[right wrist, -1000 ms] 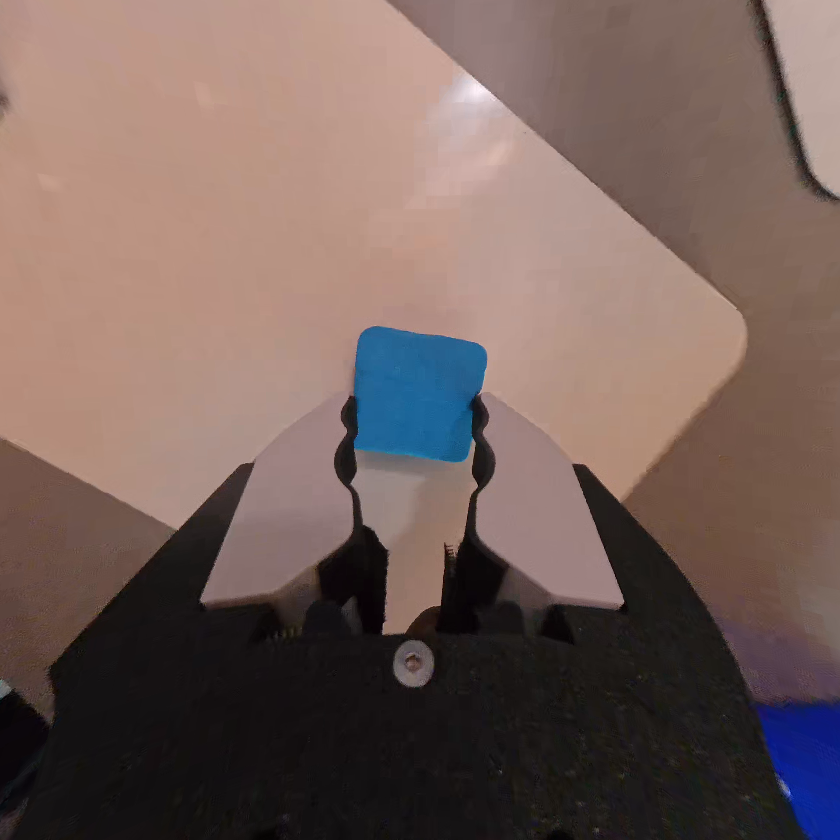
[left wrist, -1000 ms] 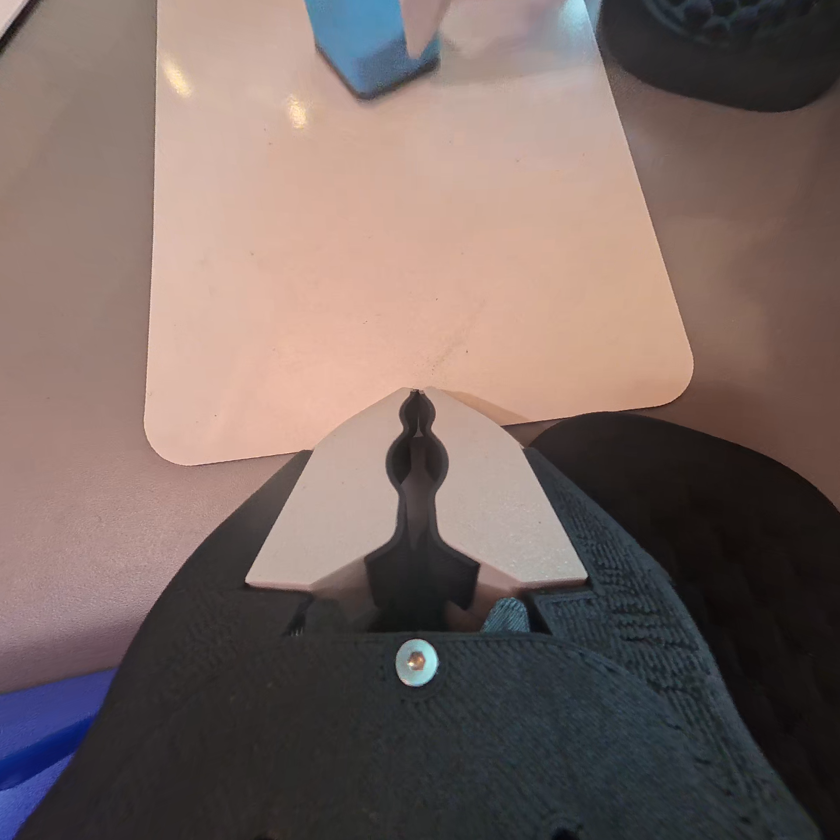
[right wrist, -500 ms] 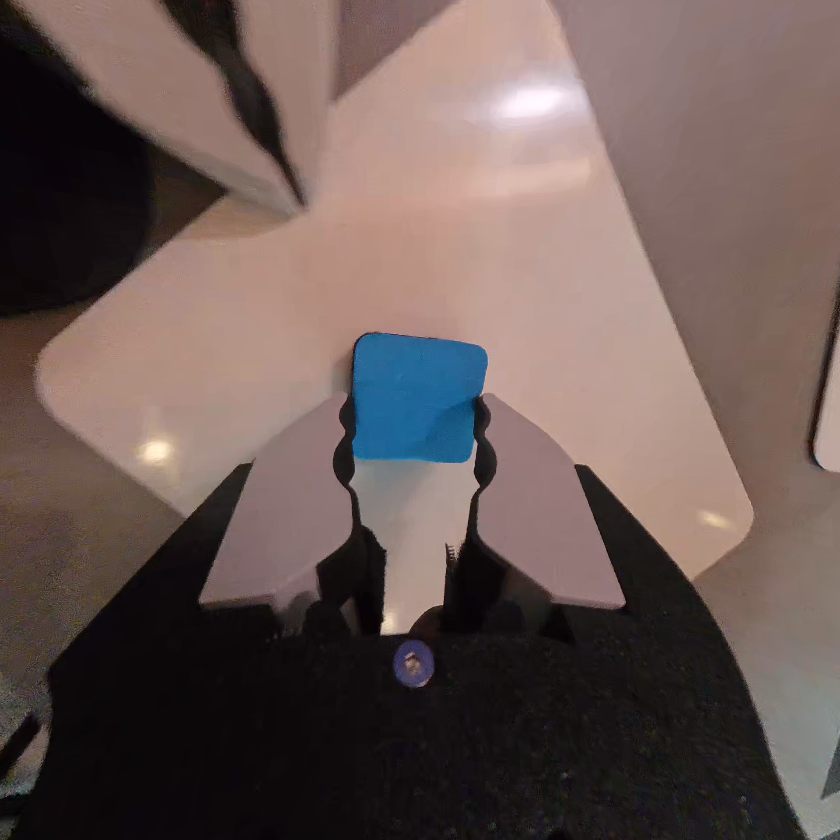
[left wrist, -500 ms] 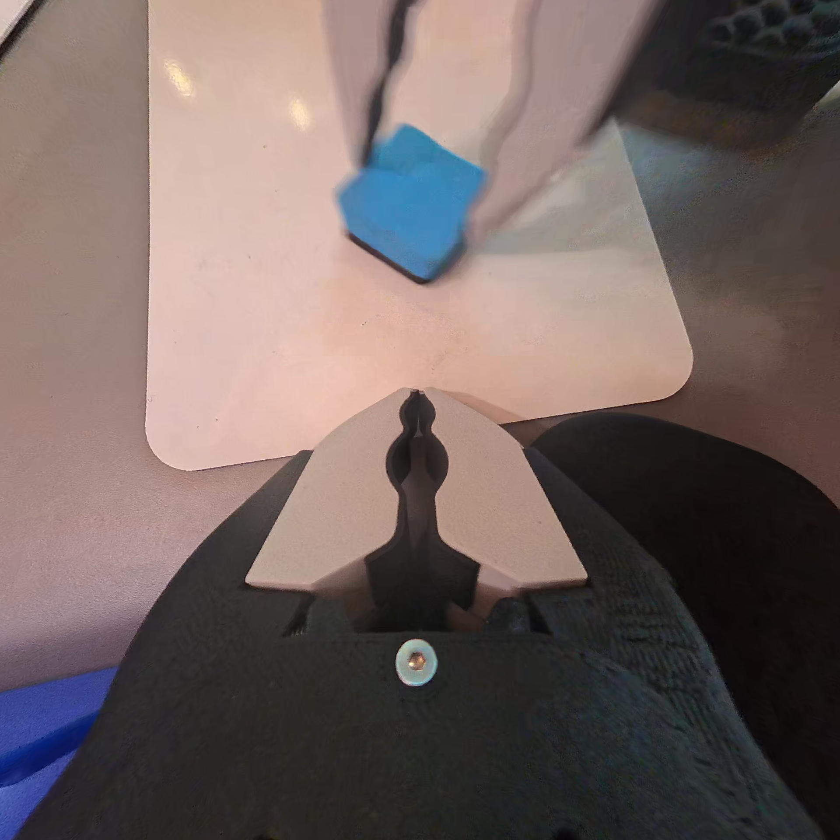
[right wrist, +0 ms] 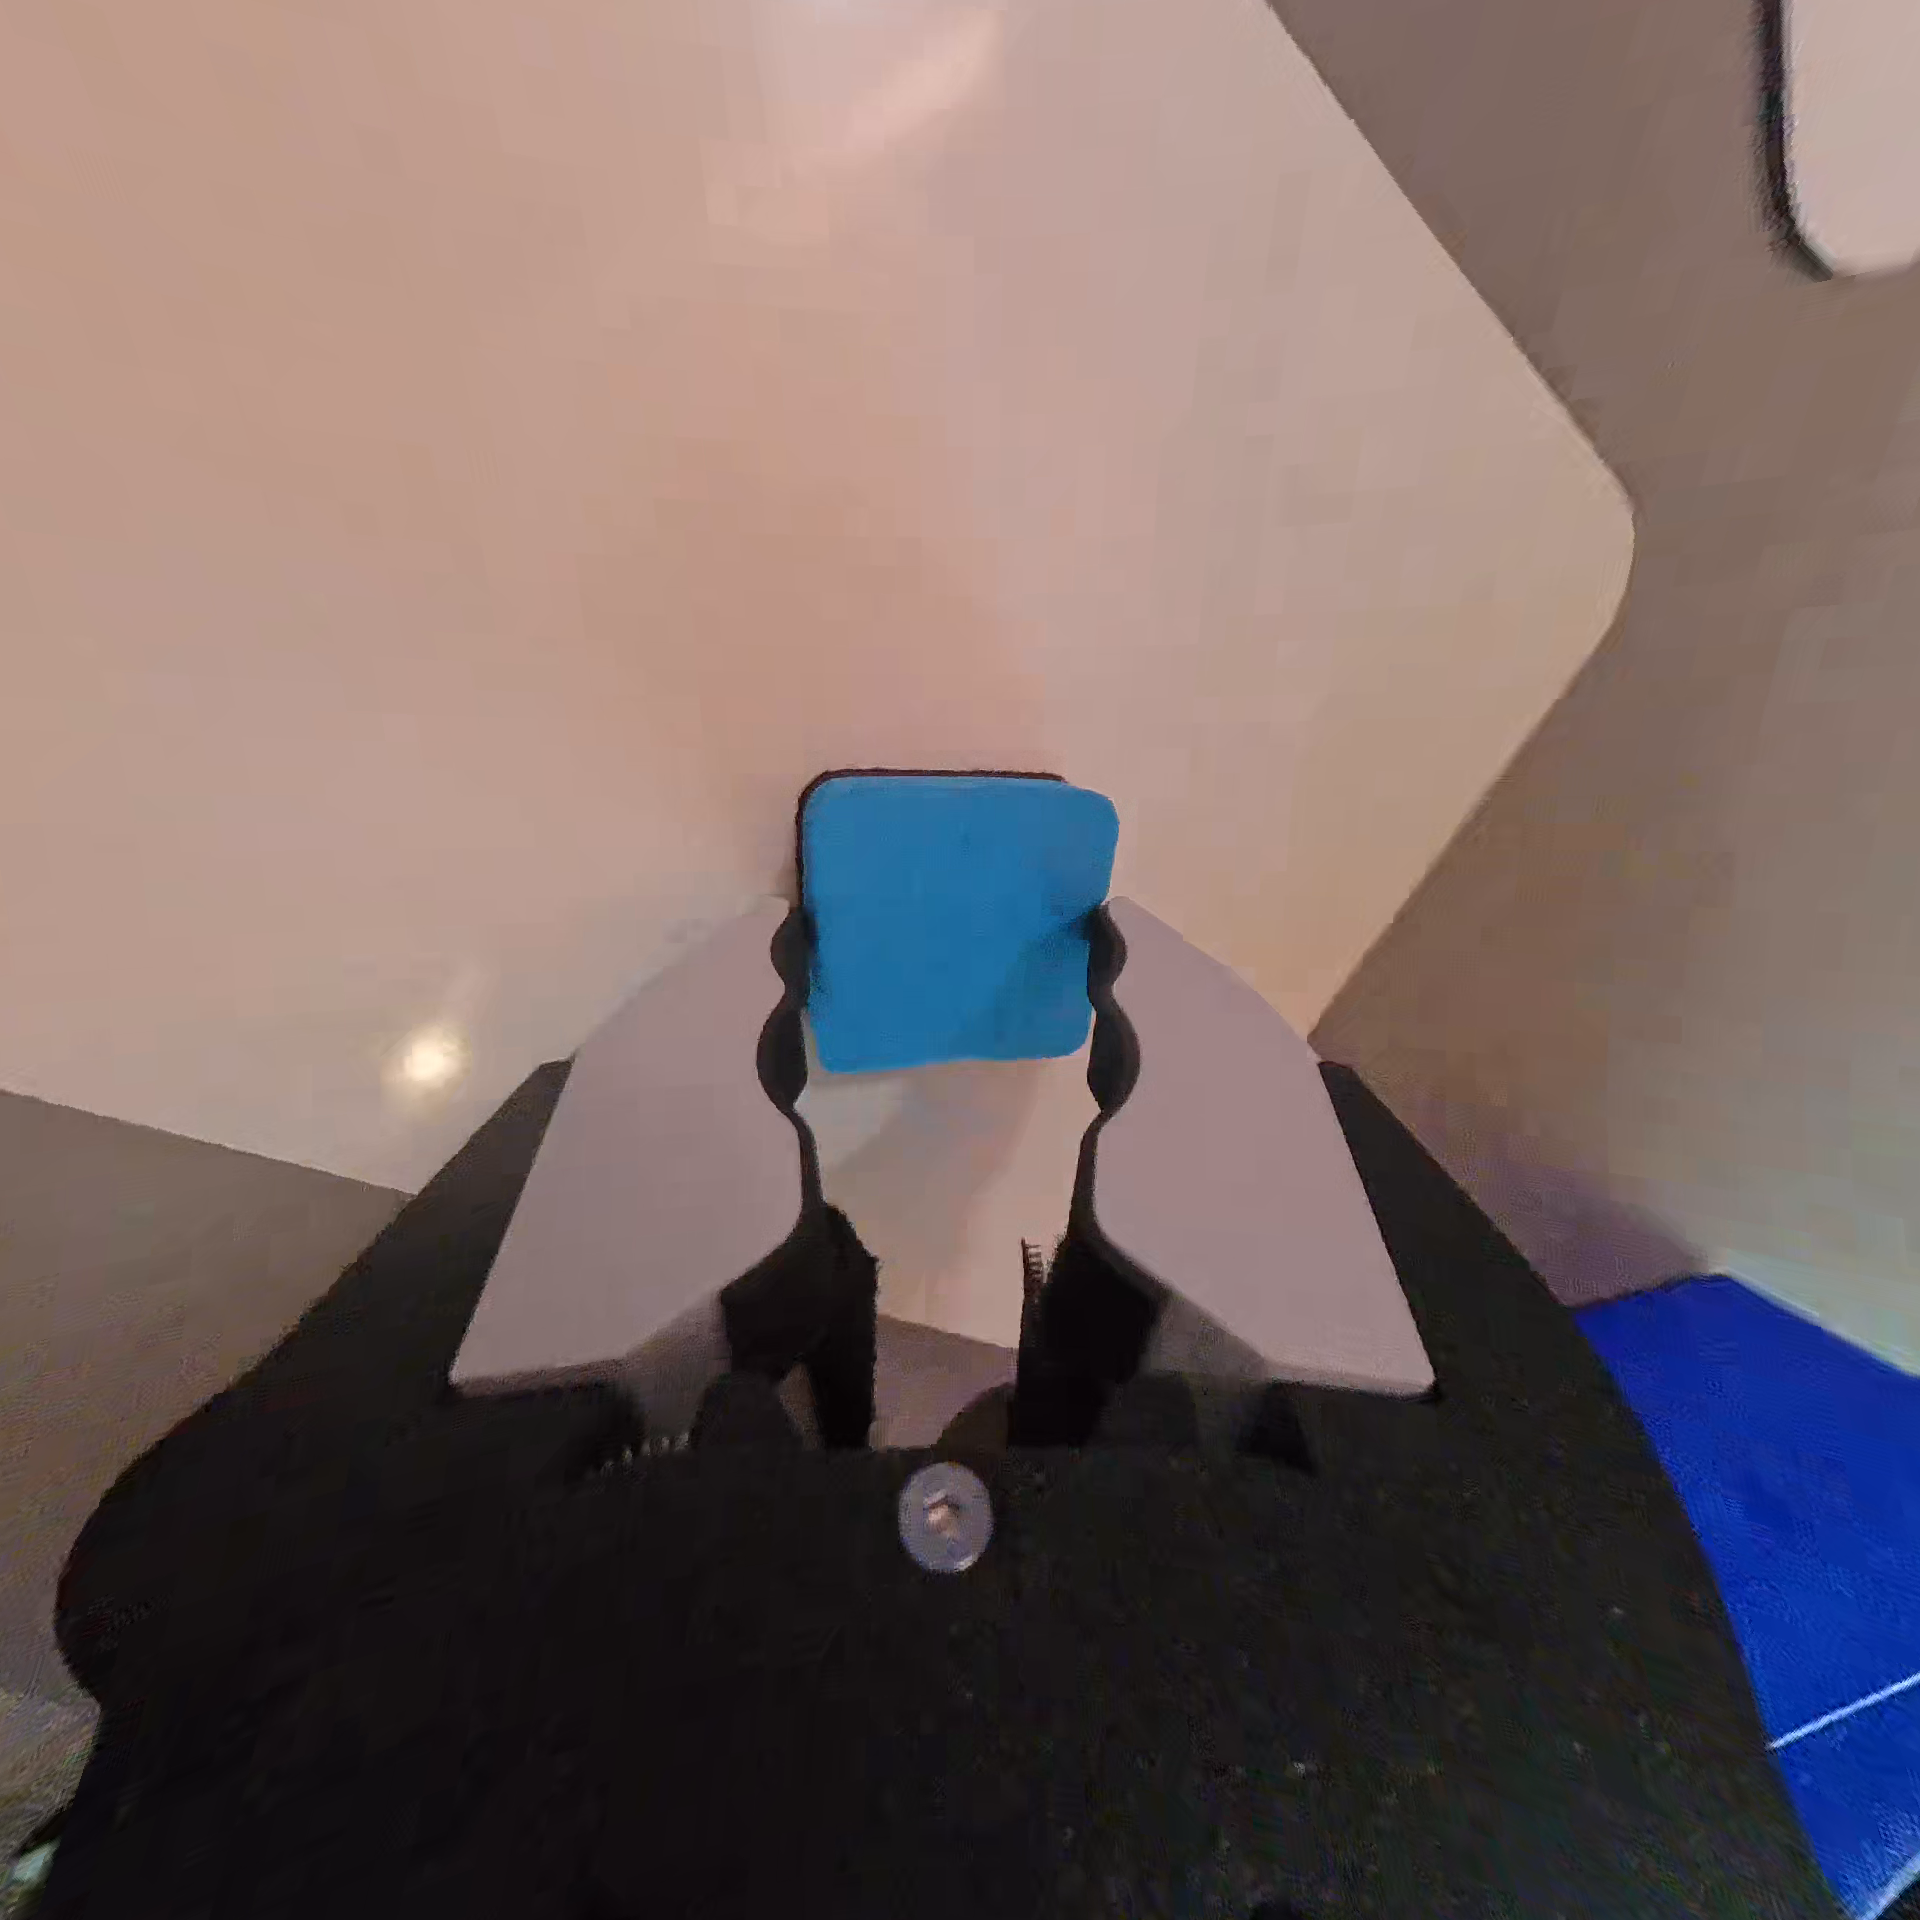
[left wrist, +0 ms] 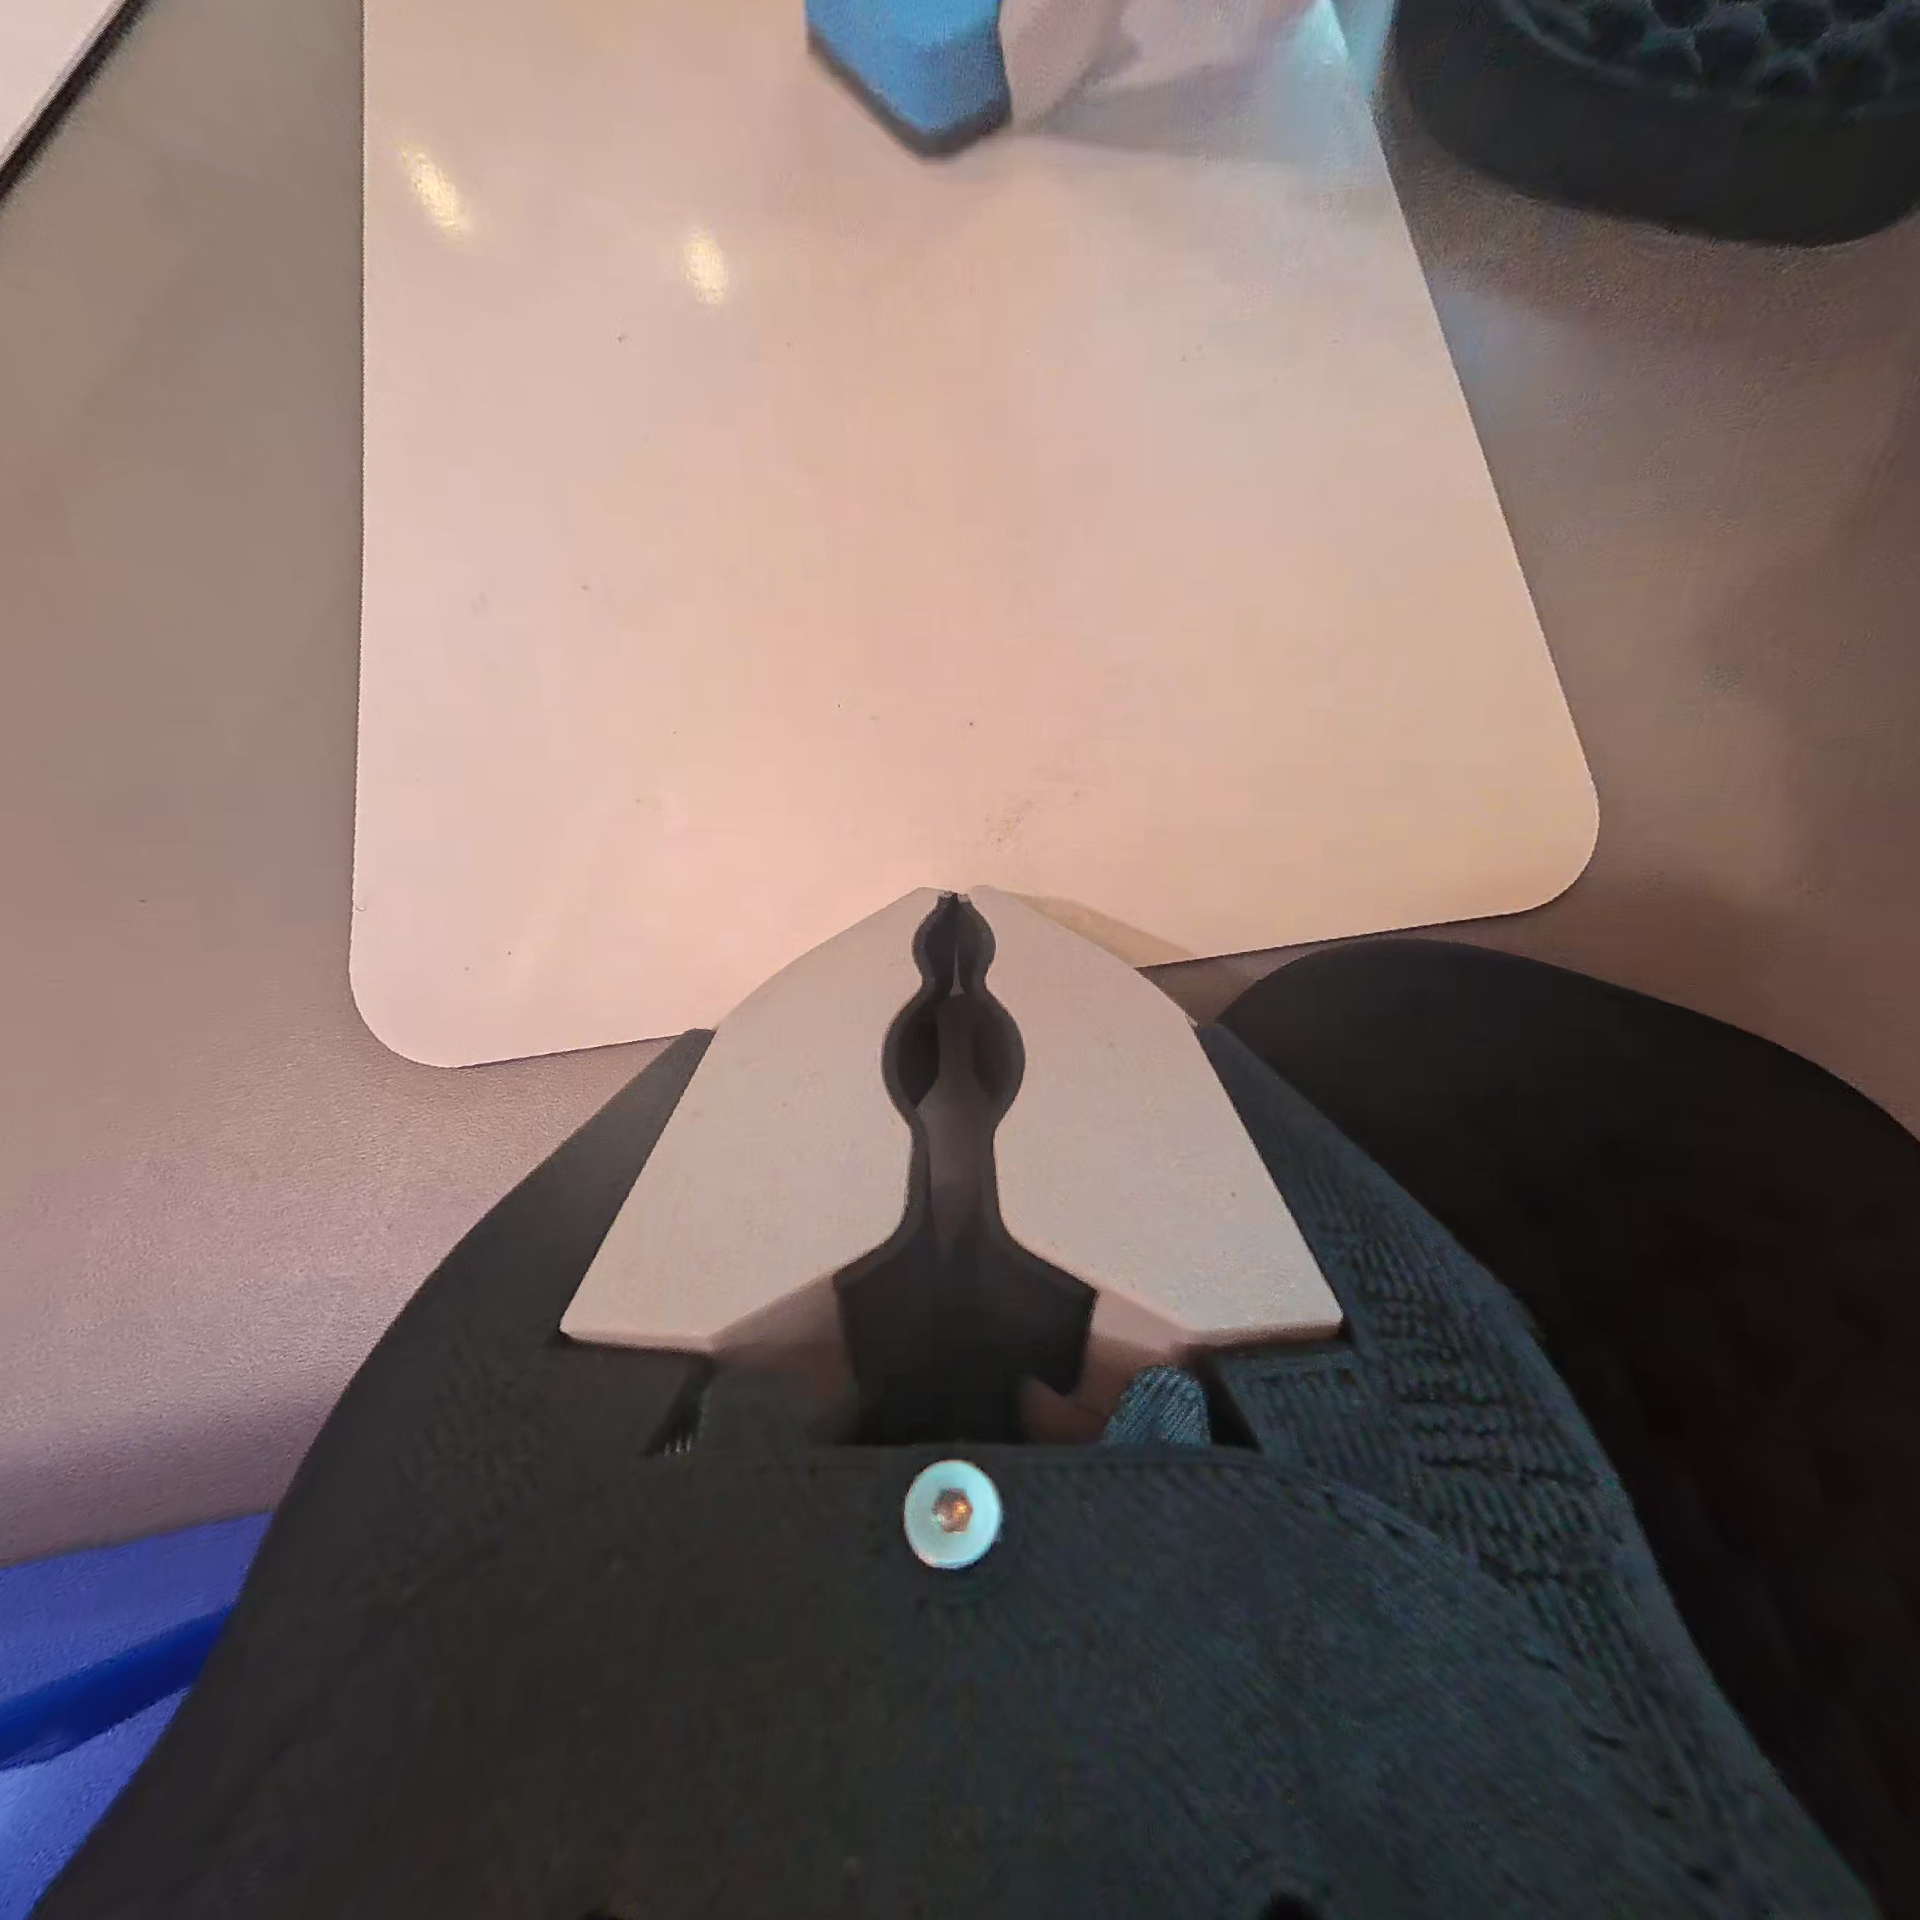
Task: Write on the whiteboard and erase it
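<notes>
- Where everything rests, the grey-brown table spreads out under both views and shows bare on either side of the board.
- Lying flat on it is the whiteboard, a pale sheet with rounded corners; its surface looks wiped clean apart from a few tiny specks and glints of light.
- Beside the board's far right corner sits a round black object with a honeycomb texture, cut off by the frame.
- At the near edge of the board, the left tongs have their tips pressed together with nothing between them, the tips lying over the board's near edge.
- Toward the far end of the board, the right tongs are clamped on the eraser's two sides.
- Held so, the blue eraser has its dark underside against the board, near a rounded corner.
- A patch of blue material shows at the lower right of the right wrist view.
</notes>
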Action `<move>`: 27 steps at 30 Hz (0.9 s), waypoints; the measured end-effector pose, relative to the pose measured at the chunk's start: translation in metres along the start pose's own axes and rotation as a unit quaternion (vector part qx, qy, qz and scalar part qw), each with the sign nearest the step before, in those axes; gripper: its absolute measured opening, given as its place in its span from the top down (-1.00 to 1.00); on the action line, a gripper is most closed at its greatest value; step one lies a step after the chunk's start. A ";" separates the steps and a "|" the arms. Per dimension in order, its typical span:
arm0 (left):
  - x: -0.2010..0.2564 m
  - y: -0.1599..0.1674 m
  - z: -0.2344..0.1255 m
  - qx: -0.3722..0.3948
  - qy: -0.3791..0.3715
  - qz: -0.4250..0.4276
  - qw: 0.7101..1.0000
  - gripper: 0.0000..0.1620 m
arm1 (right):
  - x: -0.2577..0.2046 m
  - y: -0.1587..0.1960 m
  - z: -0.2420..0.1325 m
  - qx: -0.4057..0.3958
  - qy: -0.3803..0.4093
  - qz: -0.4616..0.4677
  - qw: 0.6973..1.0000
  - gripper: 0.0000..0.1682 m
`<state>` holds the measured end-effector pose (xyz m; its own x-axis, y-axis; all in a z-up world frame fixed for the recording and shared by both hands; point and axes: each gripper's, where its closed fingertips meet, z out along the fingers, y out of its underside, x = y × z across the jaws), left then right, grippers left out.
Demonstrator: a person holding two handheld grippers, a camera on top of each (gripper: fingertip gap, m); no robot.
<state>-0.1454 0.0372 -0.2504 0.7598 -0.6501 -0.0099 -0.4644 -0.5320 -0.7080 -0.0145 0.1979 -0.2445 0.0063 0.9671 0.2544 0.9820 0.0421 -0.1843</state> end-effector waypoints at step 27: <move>-0.001 -0.001 -0.001 0.001 -0.018 0.021 1.000 0.99 | -0.137 -0.037 -0.070 0.353 -0.206 0.053 0.911 0.38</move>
<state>-0.1466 0.0375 -0.2492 0.7555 -0.6518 -0.0657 -0.4958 -0.5033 -0.7077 -0.0387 0.0467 -0.2063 -0.1202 0.9809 -0.1526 0.6133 -0.0475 -0.7884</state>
